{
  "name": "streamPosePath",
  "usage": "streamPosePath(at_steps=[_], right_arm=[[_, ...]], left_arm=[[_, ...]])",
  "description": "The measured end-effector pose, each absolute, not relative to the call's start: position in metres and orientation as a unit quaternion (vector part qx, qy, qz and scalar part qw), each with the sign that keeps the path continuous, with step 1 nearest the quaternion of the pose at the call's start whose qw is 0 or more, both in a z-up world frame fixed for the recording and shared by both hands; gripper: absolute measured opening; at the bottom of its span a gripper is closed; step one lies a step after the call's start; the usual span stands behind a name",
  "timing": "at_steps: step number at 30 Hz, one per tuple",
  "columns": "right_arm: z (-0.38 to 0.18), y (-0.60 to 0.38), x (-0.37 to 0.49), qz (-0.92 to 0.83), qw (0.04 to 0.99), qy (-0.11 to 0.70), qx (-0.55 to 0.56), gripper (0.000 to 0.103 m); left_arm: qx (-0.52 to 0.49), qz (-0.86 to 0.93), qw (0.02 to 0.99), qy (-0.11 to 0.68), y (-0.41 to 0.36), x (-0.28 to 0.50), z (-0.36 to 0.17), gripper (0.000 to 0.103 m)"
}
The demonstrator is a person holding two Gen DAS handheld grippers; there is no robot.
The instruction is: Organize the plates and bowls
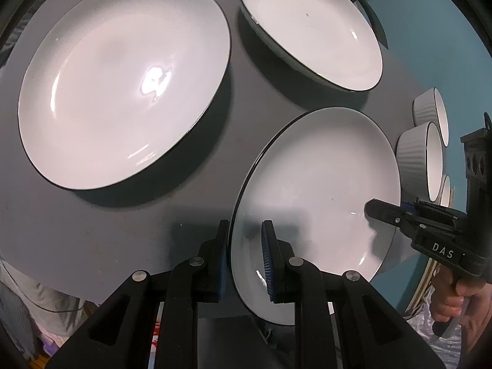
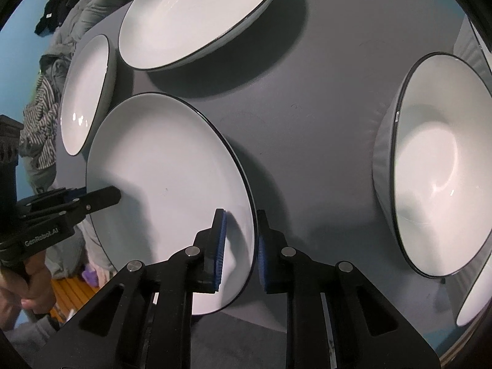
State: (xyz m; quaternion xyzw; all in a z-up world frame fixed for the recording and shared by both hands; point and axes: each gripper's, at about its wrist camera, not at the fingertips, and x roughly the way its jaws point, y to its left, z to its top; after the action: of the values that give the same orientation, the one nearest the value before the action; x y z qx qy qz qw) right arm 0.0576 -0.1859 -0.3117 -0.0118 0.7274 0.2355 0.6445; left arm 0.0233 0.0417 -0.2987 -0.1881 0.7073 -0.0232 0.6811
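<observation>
Two grippers clamp opposite edges of one white plate (image 1: 319, 184) with a thin dark rim. The left gripper (image 1: 245, 258) has one blue pad under the rim and one on the plate's inner face, both pressing; the right gripper (image 2: 240, 249) grips the far edge the same way. No earlier picture is given to judge motion. The plate sits at the near edge of the grey table (image 1: 92, 230), partly overhanging it, its open face upward and tilted so the left-held side looks raised; being round, it has no long axis.

Beside it on the table lie a large plate (image 1: 123, 83) and a second plate (image 1: 310, 27), both flat, face up, apart from the held one. To the right stand ribbed white bowls (image 1: 421, 160), close to the held plate's right edge; the nearest bowl (image 2: 439, 166) is just beyond the right gripper. A person's hand (image 1: 458, 298) holds the right gripper's handle. Clothes (image 2: 46, 117) are heaped beyond the table's left side.
</observation>
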Motion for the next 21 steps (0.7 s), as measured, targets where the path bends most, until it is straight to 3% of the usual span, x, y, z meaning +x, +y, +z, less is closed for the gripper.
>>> streamPosePath(at_steps=[21], right_arm=[[-0.279,-0.199,0.077,0.24,0.66,0.712,-0.001,0.016]], left_arm=[[-0.196,-0.03,0.697,0.689,0.066,0.053,-0.266,0.019]])
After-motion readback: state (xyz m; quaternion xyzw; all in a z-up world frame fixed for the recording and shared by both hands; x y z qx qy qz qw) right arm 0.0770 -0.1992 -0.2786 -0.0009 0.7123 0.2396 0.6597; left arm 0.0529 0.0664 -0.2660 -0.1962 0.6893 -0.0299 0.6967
